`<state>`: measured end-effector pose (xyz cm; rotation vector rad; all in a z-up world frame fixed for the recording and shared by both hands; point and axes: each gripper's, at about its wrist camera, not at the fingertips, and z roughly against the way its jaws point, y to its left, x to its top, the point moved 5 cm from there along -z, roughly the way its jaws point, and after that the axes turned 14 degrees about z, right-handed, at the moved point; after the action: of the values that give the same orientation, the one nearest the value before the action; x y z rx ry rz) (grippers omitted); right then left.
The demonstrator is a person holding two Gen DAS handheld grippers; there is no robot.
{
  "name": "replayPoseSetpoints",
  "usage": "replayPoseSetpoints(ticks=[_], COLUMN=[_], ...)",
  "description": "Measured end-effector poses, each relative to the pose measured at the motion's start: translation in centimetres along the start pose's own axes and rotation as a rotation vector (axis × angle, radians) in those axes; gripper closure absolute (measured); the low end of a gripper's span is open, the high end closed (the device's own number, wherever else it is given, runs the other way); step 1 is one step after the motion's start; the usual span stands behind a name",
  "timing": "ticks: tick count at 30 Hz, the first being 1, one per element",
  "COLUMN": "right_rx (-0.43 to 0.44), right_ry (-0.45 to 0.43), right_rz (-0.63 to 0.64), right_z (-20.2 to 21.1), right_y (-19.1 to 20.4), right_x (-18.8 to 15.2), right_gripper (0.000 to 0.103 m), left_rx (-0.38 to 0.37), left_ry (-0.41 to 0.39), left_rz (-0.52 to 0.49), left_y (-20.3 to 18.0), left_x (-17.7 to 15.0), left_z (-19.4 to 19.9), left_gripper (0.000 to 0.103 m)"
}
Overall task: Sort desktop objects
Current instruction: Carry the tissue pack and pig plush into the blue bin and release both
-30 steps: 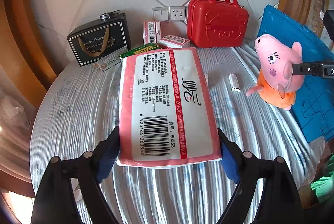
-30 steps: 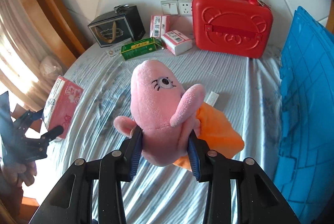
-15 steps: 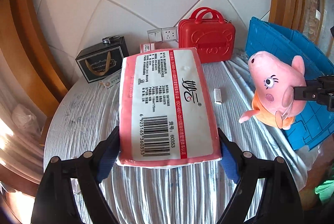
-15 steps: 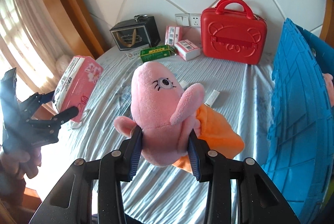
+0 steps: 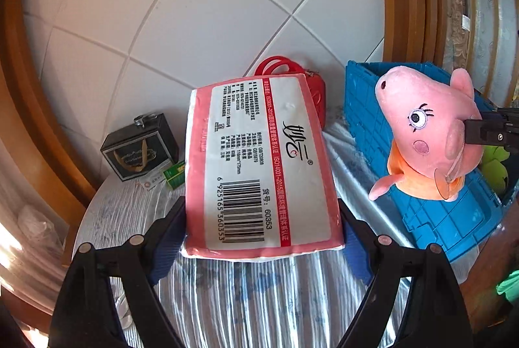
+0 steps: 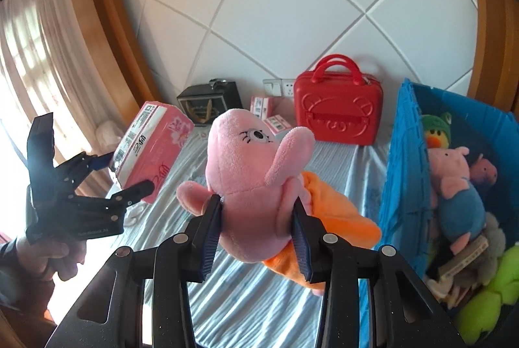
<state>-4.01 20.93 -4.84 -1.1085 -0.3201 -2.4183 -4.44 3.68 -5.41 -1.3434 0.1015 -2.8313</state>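
Observation:
My left gripper [image 5: 261, 237] is shut on a pink tissue pack [image 5: 259, 163] with a white barcode label, held high above the table; the pack also shows in the right wrist view [image 6: 152, 146]. My right gripper [image 6: 258, 228] is shut on the head of a pink pig plush [image 6: 253, 176] in an orange dress, lifted beside the blue crate [image 6: 399, 159]. In the left wrist view the pig plush [image 5: 428, 127] hangs over the blue crate [image 5: 366, 107].
The blue crate holds several plush toys [image 6: 454, 182]. A red case [image 6: 339, 111], a black gift box [image 6: 209, 99], a green box [image 5: 175, 174] and small pink-white boxes [image 6: 275, 124] stand at the back of the striped tablecloth [image 6: 246, 292]. A wooden frame [image 6: 107, 33] borders the left.
Both grippers have risen higher above the table with their loads. The pig plush has moved right, over the blue crate. The crate's inside has come into the right wrist view.

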Motion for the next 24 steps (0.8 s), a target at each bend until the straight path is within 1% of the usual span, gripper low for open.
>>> replayPoseSetpoints(ticks=[5,11,14,18,24], right_rx=[-0.056,-0.136,-0.186,-0.259,-0.355], right_ry=[-0.055,-0.107,-0.132,-0.151,-0.130], right_rz=[-0.030,-0.087,-0.120,-0.161,-0.229], right_z=[3.9,8.6,11.1,14.5,16.6], right_y=[-3.4,-8.6,-11.3,-15.0,-21.7], right_x=[0.0,-1.1,-1.7,-2.9,-4.6], right_gripper=[0.064,0.064,0.064,0.064,0.064], left_rx=[-0.058,-0.160,-0.215,-0.291,-0.362], left_ry=[-0.045,-0.091,-0.104,-0.094,-0.072], left_rz=[-0.062,-0.144,-0.185,-0.229,-0.285], left_y=[-5.2,-12.9,-16.9,-21.4,-27.7], left_x=[2.7,5.5,6.2,7.2,8.8], left_z=[0.3,0.6,0.7,-0.1,-2.3], left_gripper=[0.018,0.018,0.018,0.018,0.018])
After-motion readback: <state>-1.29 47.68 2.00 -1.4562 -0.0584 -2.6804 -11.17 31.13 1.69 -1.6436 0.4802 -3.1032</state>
